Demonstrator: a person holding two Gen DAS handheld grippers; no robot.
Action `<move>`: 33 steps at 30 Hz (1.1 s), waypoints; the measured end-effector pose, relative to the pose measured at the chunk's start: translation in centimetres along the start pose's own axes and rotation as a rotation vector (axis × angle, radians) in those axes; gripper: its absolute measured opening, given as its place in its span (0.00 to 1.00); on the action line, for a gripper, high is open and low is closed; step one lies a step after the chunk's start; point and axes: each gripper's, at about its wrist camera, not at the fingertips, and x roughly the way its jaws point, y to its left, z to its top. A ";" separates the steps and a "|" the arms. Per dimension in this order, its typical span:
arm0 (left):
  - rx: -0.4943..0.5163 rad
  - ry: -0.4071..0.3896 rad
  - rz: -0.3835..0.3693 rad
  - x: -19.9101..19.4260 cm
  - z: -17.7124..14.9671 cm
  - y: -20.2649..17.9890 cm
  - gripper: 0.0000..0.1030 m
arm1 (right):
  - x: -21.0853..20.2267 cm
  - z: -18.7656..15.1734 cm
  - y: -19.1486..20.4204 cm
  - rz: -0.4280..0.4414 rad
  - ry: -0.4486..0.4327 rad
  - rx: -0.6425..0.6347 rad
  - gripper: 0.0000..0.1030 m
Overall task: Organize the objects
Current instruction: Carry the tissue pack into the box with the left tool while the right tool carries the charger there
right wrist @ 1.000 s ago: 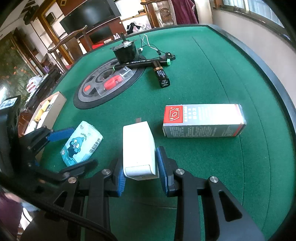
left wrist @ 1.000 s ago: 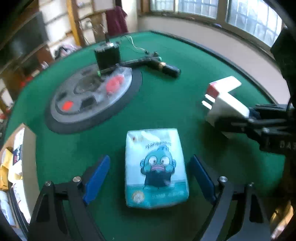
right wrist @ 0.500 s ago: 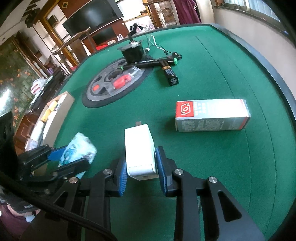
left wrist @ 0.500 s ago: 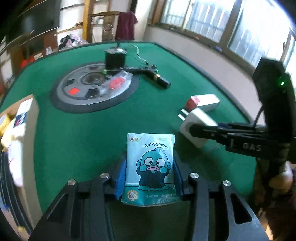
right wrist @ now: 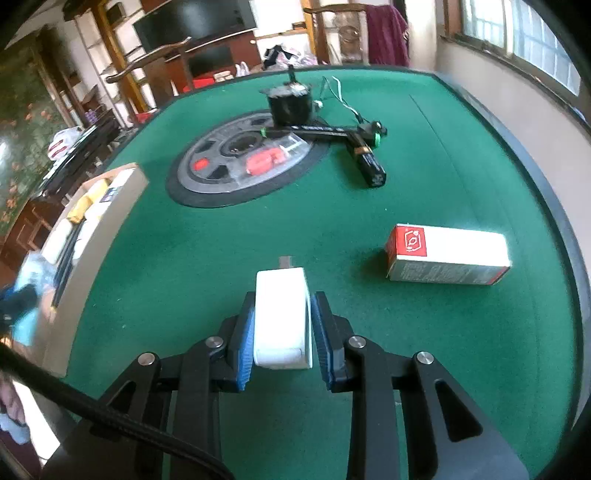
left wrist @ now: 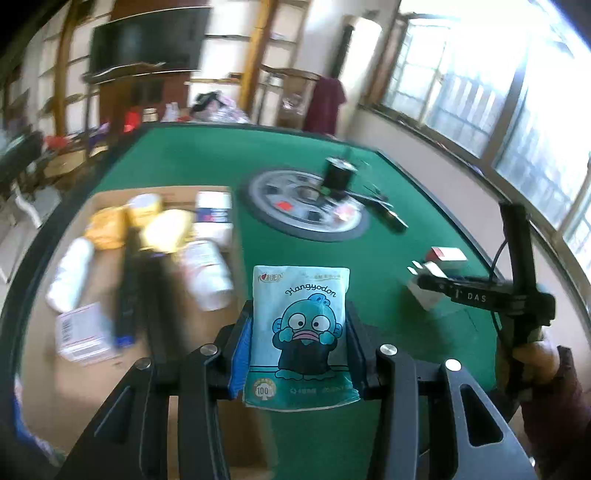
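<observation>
Stood under bright daylight from tall gridded windows; held wooden shelving, a dark television, a chair draped in maroon cloth, pale walls.

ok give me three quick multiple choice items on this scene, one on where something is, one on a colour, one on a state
1. Where does the red and white carton lie?
A. in the cardboard box
B. on the green table
C. on the grey disc

2. What colour is the block in the right claw?
A. white
B. yellow
C. black

3. What is the left claw doing?
A. hanging open and empty
B. pressing on the carton
C. clamped on the tissue pack

Answers: 1 B, it lies flat on the bare felt. 2 A, the block between the blue pads is white. 3 C, both pads press on the pack's sides.
</observation>
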 end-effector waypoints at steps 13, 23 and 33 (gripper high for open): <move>-0.187 -0.057 0.176 -3.6 -2.2 10.8 0.37 | -2.6 0.7 2.6 0.171 -0.038 0.047 0.19; -0.177 -0.007 0.253 -1.7 -3.9 13.8 0.38 | -2.1 2.1 11.2 0.404 0.042 -0.021 0.19; -0.132 0.029 0.320 -0.4 -4.3 14.7 0.38 | -0.5 4.0 20.5 0.492 0.099 -0.143 0.20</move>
